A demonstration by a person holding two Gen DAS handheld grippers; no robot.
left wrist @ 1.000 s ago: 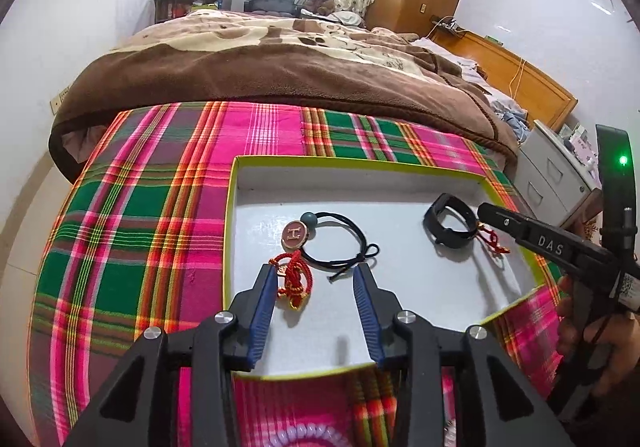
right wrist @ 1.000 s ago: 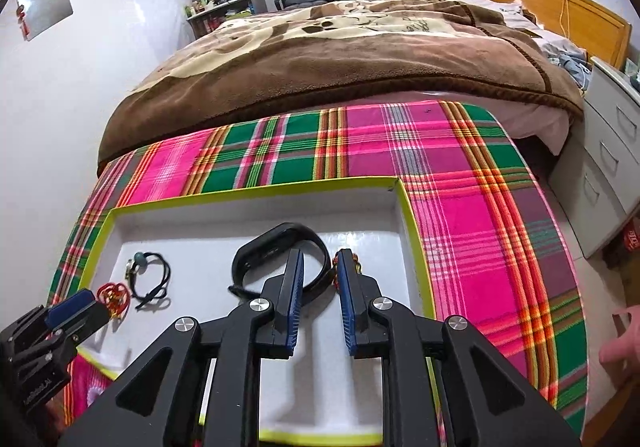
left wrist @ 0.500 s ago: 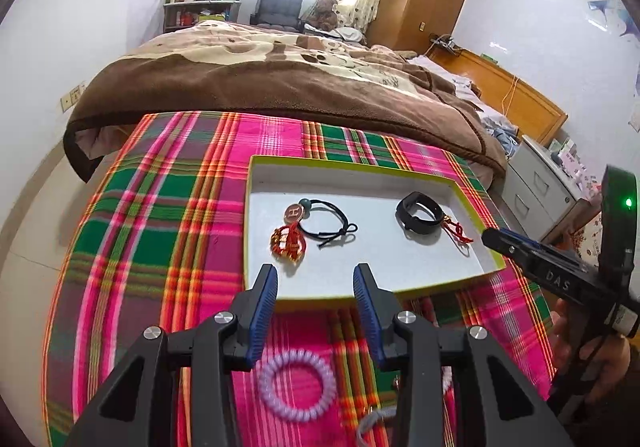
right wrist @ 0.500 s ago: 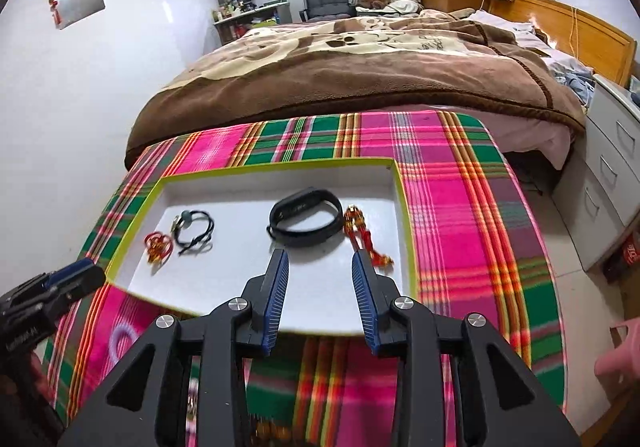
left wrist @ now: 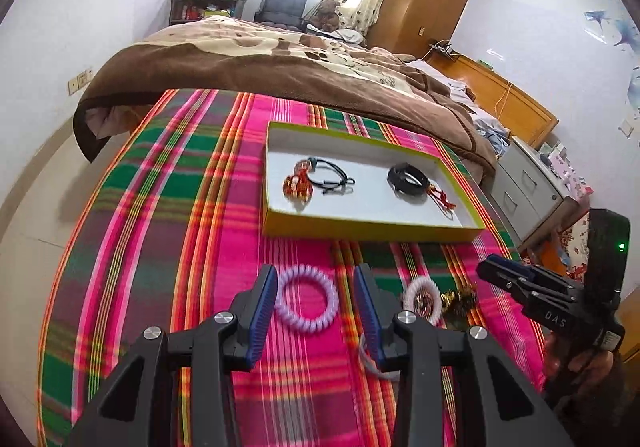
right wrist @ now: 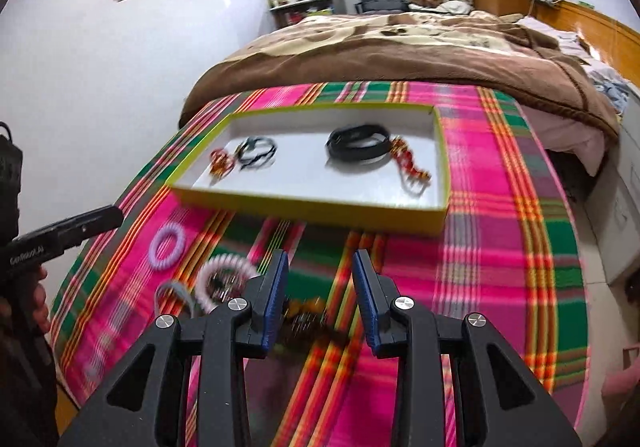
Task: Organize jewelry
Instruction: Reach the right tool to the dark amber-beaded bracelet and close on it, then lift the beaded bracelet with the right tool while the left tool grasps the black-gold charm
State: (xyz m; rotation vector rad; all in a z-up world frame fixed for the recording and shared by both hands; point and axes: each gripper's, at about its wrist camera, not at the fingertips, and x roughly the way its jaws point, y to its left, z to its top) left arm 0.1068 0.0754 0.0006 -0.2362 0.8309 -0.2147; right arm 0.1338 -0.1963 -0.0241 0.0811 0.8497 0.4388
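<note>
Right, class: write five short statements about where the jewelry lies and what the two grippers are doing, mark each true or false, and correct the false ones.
1. The black band lies inside the tray. True.
2. The lilac coil bracelet lies in the tray. False: it lies on the plaid cloth, in front of the tray.
3. The left gripper is open, holding nothing. True.
4. The right gripper is clamped on the black band. False: it is open and empty, over the cloth.
5. The red knot charm sits beside the black cord bracelet. True.
</note>
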